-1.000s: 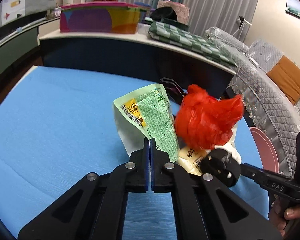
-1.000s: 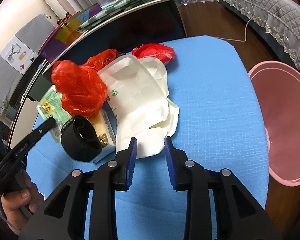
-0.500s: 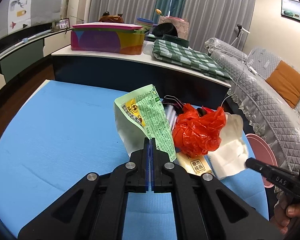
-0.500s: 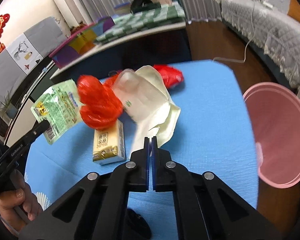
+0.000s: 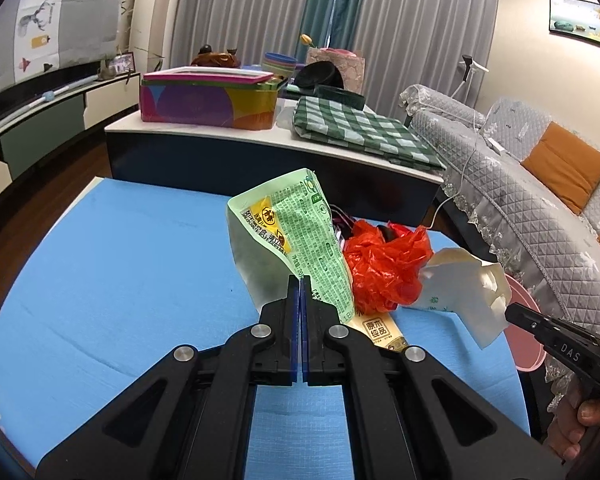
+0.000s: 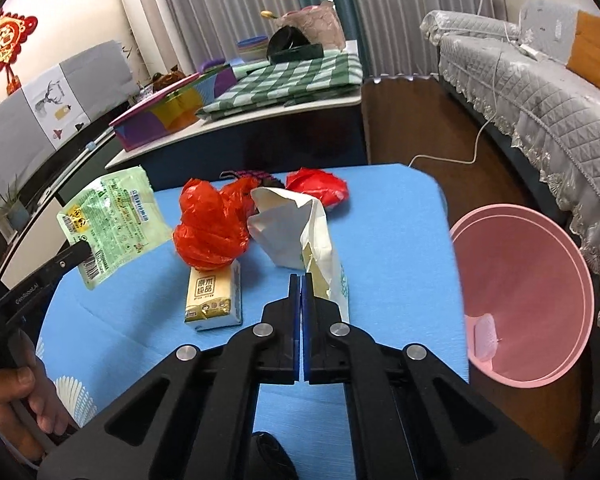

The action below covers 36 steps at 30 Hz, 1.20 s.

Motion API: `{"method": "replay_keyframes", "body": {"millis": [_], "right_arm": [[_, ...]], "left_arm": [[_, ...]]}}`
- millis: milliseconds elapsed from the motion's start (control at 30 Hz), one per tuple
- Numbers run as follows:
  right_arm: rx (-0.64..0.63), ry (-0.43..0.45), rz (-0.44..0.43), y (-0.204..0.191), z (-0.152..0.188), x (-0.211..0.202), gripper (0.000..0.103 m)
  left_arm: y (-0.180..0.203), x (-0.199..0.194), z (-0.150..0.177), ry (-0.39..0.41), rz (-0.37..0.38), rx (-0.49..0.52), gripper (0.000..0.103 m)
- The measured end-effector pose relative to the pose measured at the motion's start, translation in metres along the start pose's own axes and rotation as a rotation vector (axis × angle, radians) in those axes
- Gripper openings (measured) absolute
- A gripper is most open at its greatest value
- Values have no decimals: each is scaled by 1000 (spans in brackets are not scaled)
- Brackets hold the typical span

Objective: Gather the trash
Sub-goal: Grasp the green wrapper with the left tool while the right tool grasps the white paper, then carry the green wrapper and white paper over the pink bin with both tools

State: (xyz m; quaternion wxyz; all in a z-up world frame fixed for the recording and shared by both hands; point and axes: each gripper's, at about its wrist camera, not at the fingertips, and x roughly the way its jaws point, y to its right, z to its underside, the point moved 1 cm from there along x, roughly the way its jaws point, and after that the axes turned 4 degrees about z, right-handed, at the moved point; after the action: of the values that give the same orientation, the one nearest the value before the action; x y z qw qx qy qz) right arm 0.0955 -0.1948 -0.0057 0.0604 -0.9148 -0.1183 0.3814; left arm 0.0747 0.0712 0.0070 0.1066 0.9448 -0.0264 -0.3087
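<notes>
My left gripper (image 5: 300, 278) is shut on the lower edge of a green printed wrapper (image 5: 300, 232), which hangs in the air above the blue table (image 5: 120, 260). My right gripper (image 6: 301, 278) is shut on a crumpled white paper bag (image 6: 292, 224), whose free end is lifted off the table. Between the two lies a crumpled red plastic bag (image 6: 212, 232) on top of a yellow tissue pack (image 6: 214, 296). A second red bag (image 6: 318, 184) sits at the table's far edge. The pink bin (image 6: 528, 292) stands on the floor to the right of the table.
Behind the table is a low cabinet (image 5: 260, 152) carrying a colourful box (image 5: 208, 100) and a green checked cloth (image 5: 360, 132). A grey quilted sofa (image 6: 540, 92) runs along the right, with a white cable (image 6: 460, 156) on the floor. A dark small item (image 6: 256, 176) lies behind the red bags.
My right gripper went from open to shut on the white paper bag and raised it. Both grippers rose, and the green wrapper is higher above the table.
</notes>
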Motion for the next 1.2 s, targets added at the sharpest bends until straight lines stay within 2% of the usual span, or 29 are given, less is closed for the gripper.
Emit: {"method": "replay_keyframes", "body": {"millis": [667, 1200], "right_arm": [[-34, 205, 96, 17, -17, -58, 1], [15, 294, 203, 64, -24, -100, 1]], "left_arm": [[29, -22, -5, 78, -5, 92, 0], [80, -18, 3, 67, 53, 164, 0]]}}
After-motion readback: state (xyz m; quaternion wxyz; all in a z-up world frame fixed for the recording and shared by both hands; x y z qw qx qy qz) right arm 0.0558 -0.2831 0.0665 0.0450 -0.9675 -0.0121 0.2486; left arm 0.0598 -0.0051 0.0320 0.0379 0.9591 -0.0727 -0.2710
